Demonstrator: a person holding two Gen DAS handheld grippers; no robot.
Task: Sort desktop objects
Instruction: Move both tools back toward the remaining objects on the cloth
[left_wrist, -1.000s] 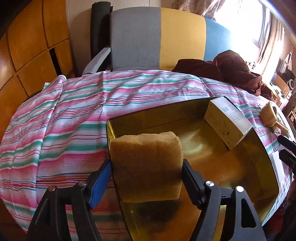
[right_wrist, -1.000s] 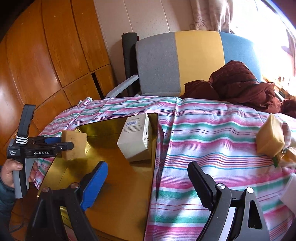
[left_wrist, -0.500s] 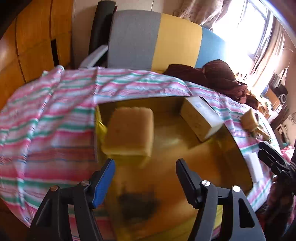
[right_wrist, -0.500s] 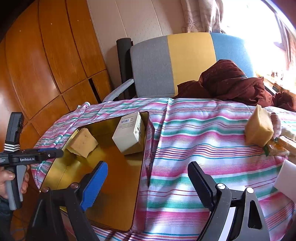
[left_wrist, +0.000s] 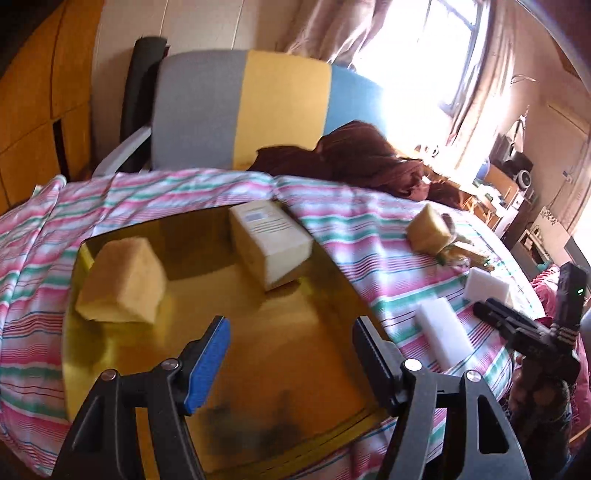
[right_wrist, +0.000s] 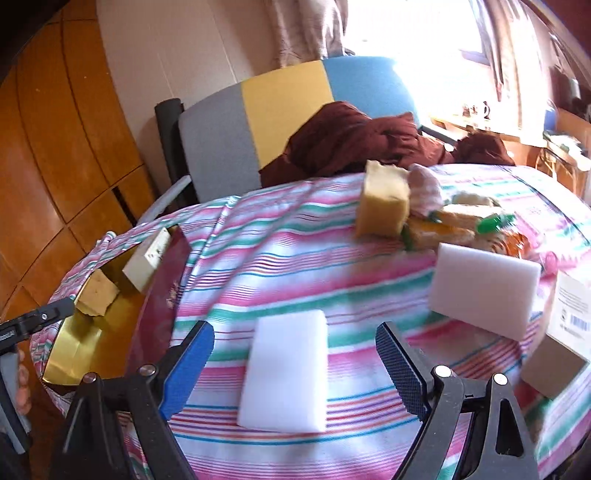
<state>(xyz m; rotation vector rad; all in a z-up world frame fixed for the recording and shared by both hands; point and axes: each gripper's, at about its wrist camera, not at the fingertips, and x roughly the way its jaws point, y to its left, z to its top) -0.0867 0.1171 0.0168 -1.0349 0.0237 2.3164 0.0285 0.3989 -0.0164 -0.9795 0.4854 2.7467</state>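
Observation:
A gold tray (left_wrist: 303, 354) lies on the striped tablecloth and holds a yellow sponge (left_wrist: 123, 284) at its left and a cream box (left_wrist: 269, 242) at its back. My left gripper (left_wrist: 291, 347) hovers open above the tray, empty, behind the sponge. My right gripper (right_wrist: 295, 354) is open over a flat white sponge (right_wrist: 286, 371), which lies between its fingers on the cloth. A second white sponge (right_wrist: 484, 291) leans to the right. Another yellow sponge (right_wrist: 384, 201) stands farther back. The tray (right_wrist: 79, 343) shows at far left in the right wrist view.
A clutter of packets and a green-capped item (right_wrist: 465, 225) lies behind the white sponges. A cardboard box (right_wrist: 565, 332) sits at the right edge. A dark red garment (right_wrist: 354, 144) drapes on a grey, yellow and blue chair (left_wrist: 243, 110) behind the table.
My left gripper let go of the yellow sponge into the tray and drew back. My right gripper swung right, away from the tray, and now stands over the flat white sponge.

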